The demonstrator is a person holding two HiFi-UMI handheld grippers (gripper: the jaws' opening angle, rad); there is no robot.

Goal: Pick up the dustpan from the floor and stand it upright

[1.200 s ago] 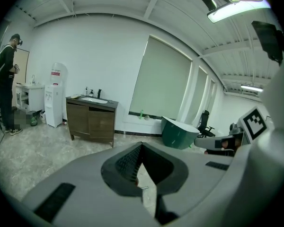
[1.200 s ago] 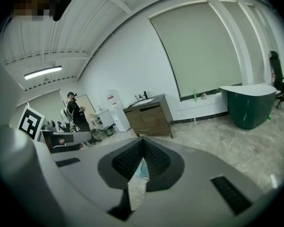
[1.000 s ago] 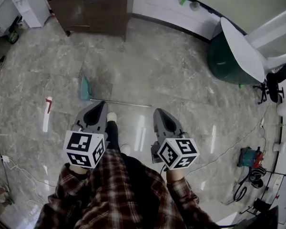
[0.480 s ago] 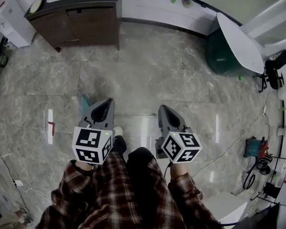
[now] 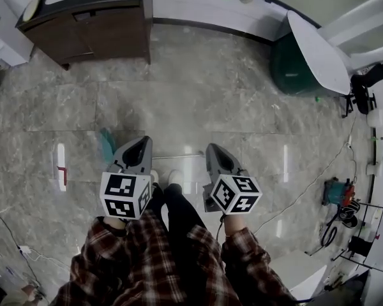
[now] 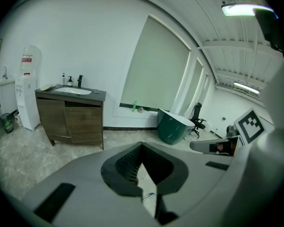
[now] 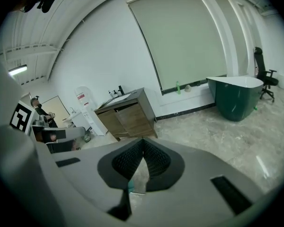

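Stepping forward has brought the brown vanity cabinet (image 5: 96,24) nearer the picture's top. The teal dustpan (image 5: 105,144) lies flat on the floor just beside the left gripper (image 5: 142,142), its thin handle (image 5: 179,155) running toward the right gripper (image 5: 214,148). Both pairs of jaws are clenched on nothing.

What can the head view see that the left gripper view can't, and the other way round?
Only the head view shows the teal scoop of the dustpan lying on the floor, and the person's checked shirt. Only the left gripper view shows the ceiling light and the big window blind. Both show the brown sink cabinet and the green tub.
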